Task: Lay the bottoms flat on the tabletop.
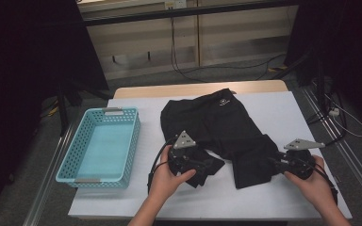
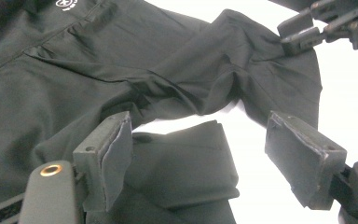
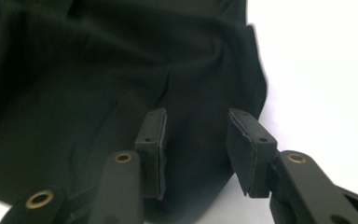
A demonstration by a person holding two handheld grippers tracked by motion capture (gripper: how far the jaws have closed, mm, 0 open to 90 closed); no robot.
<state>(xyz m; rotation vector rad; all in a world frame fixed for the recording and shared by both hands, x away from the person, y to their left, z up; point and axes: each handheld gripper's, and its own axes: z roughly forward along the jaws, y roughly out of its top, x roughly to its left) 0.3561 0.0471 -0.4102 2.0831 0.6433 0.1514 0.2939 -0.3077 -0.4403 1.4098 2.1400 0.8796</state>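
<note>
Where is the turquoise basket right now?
In the high view, the turquoise basket sits at the table's left edge, left of the black shorts and the left gripper.

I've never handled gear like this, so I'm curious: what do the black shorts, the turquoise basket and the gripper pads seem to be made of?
The black shorts look like thin, matte woven fabric: they crease and fold softly. The turquoise basket appears to be moulded plastic, with smooth walls pierced by regular holes. The pads on the left gripper look like dark foam or rubber, judging by their dull faces and ragged edges.
</note>
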